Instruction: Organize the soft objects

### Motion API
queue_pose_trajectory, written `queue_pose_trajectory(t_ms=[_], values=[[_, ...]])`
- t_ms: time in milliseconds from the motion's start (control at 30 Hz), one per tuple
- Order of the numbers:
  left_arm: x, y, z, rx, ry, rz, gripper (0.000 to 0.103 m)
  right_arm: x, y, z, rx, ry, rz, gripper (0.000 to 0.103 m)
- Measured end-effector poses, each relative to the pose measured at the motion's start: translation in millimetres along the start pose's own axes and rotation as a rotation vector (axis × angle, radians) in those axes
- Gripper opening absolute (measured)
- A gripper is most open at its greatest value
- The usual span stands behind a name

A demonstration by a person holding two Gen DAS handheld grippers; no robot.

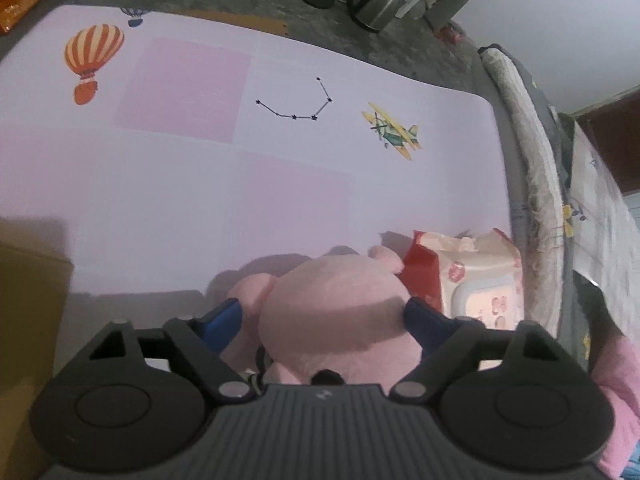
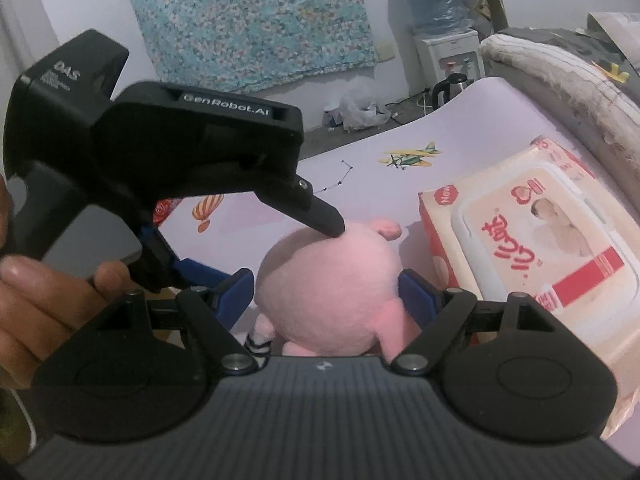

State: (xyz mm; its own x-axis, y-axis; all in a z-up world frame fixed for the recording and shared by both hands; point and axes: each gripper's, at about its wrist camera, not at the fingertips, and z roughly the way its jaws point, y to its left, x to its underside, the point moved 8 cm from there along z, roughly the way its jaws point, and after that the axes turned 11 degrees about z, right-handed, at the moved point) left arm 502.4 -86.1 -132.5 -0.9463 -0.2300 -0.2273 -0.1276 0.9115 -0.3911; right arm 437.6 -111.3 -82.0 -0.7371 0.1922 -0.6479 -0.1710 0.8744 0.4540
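- L wrist view: left gripper (image 1: 324, 308) points down at pink plush toy (image 1: 340, 276), jaws wide, toy's round head between the 2 blue pads
- pad on the picture's right (image 1: 422, 314) touches the head's side; the other pad sits vs a pink limb of the toy, small gap to the head; can't tell if it's squeezing
- toy lies on pale pink play mat (image 1: 160, 184) at its near edge, wipes pack (image 1: 480, 276) just beside it on the right, touching or nearly
- mat prints: balloon (image 1: 92, 60), star line, plane (image 1: 394, 130)
- brown cardboard box (image 1: 28, 320) at left edge; steel kettle (image 1: 374, 4) on the floor beyond the mat; furry roll of fabric (image 1: 524, 152) along mat's right side
- R wrist view: right gripper (image 2: 326, 284) also on the same toy, jaws fairly wide, 1 blue pad each side of the body, both at its surface; firm grip or not, can't tell
- left gripper comes in from upper left, 1 black fingertip on top of the toy's head, person's hand (image 2: 36, 304) on its handle
- wipes pack right of toy, lid up
- bkgd: floral cloth (image 2: 256, 20) on wall, water dispenser (image 2: 448, 56), kettle by it
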Motion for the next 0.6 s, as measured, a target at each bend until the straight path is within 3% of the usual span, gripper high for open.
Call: queue_pose_trajectory(t_ms=[133,333,600], values=[[1.0,-2.0,-3.1,-0.002,-0.007,0.020,0.079,5.7,4.6,4.1,0.018,0.002,-0.040,0.072],[8.7,-8.5,-14.4,0.027,-0.001,0.055,0.078,4.3,6.6,-6.9,0.005,-0.012,-0.025,0.069],[25.8,-39.8,-75.7,0.104,-0.068,0.128,0.078,-11.9,21.8,-67.6,-0.016,-0.118,-0.013,0.068]])
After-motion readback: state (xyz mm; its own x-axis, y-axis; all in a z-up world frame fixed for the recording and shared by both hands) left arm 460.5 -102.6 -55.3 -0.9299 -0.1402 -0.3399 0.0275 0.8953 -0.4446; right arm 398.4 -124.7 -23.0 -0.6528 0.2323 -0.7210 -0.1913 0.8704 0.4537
